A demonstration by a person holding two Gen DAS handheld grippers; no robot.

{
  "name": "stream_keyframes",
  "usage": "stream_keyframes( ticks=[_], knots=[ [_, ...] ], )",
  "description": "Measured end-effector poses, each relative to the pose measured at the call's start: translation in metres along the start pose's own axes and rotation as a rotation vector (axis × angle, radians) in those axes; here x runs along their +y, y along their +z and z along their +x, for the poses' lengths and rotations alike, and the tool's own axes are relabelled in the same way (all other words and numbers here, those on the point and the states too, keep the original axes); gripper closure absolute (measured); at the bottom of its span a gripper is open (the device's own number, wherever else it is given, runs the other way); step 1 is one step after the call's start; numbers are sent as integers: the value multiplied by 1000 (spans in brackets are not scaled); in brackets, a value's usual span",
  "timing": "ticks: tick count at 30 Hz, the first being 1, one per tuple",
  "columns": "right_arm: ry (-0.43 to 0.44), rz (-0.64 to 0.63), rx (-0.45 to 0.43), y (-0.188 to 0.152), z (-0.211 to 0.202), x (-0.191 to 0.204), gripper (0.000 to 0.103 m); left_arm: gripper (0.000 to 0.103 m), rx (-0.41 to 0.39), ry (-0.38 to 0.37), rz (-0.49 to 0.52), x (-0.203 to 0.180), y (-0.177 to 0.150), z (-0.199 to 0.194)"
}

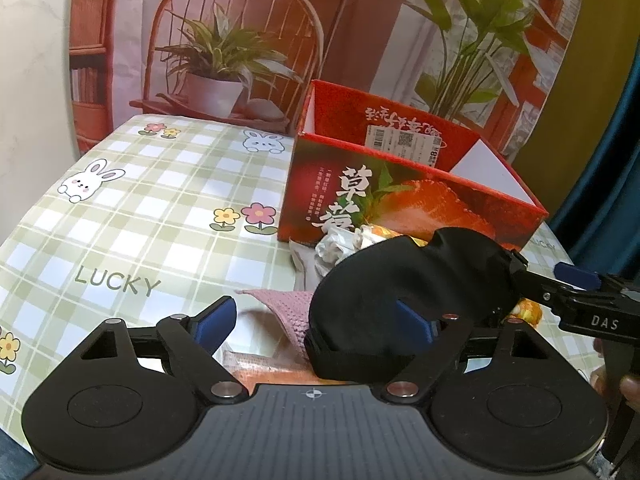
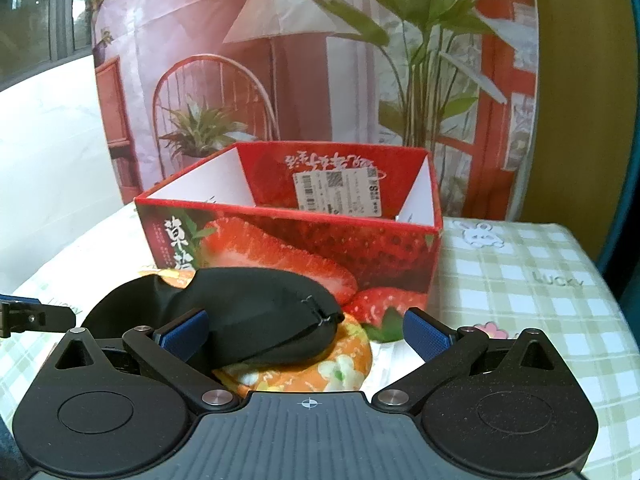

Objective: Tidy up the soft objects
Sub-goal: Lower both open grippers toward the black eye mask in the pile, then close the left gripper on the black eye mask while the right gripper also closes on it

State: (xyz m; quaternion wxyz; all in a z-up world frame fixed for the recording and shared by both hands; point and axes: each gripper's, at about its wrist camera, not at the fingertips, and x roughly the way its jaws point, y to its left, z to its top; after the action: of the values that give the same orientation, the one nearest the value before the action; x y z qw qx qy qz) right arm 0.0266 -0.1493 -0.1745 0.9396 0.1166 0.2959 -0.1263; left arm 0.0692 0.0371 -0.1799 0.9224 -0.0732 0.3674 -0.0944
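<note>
Soft objects lie in a small heap just in front of the strawberry box (image 2: 288, 240), toward the counter's (image 1: 132, 216) right edge as the left wrist view has it, and topmost is a black sleep mask (image 1: 412, 292). Its long axis runs roughly left to right, across the line of both tongs. The left tongs (image 1: 316, 320) stand wide, with the mask's left lobe draped over the right finger rather than between the two; nothing is pinched. The right tongs (image 2: 306, 332) are also wide, and the mask's right lobe with its strap stub sits against the left finger, inside the gap, so the right side looks the better placed to close on it. Under the mask lie an orange floral fabric piece (image 2: 320, 364), a pink knitted cloth (image 1: 288, 312), something crinkled and white (image 1: 340, 244) and an orange item (image 1: 272, 372) close below the left tongs. The box is open-topped, white inside, and appears empty so far; it probably receives the pile. Its front shows a large strawberry and the characters 草莓, its far inner flap a barcode sticker too small to read. The checked cloth on the counter carries rabbits, flowers and the word "LUCKY"; "DAS" is printed on the right tongs where they enter the left view.
</note>
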Motion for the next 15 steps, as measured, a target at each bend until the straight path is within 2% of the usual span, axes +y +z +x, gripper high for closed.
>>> stream_keyframes(
  ticks=[12,15],
  knots=[
    [47,26,20,2,23,-2,5,18,18,-42,-20,1,-3,12],
    [56,42,29,3,32,-5,6,25,20,-51,-18,0,-3,16]
  ],
)
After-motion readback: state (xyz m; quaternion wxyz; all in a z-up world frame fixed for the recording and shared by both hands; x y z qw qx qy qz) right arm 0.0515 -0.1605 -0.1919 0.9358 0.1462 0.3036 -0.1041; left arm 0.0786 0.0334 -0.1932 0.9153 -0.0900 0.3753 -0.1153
